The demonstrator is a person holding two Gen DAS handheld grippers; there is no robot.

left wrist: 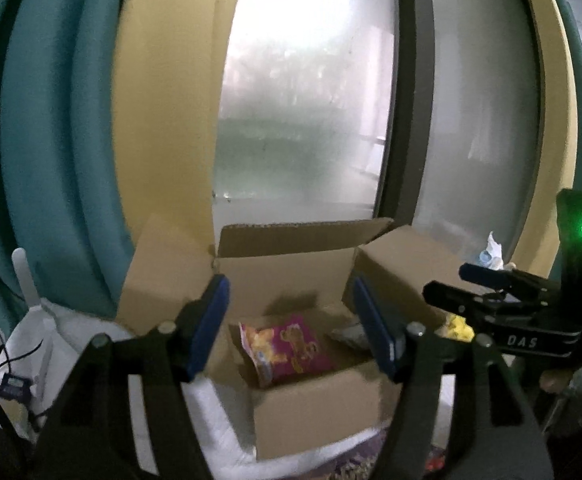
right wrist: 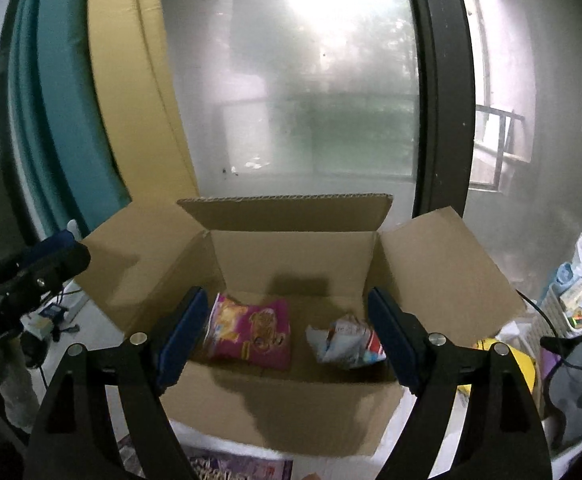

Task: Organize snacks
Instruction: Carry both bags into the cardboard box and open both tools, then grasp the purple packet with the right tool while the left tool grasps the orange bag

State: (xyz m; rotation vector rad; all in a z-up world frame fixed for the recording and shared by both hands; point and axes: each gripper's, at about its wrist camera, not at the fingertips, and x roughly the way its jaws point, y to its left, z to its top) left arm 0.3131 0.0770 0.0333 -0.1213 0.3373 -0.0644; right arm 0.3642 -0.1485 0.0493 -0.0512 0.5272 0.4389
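The open cardboard box (right wrist: pixel 291 396) occupies the lower centre of both views, flaps raised. Inside, a pink snack bag (right wrist: pixel 251 334) lies left of centre on the box floor; a crumpled white packet (right wrist: pixel 347 340) lies right of it, apart. The right tool (right wrist: pixel 287 336) stands wide and empty above the box. The left tool (left wrist: pixel 291 326) stands apart, holding nothing.

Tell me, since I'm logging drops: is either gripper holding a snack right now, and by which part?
Nothing is held. Left gripper and right gripper are open and empty above the cardboard box, where the pink packet and white packet lie.
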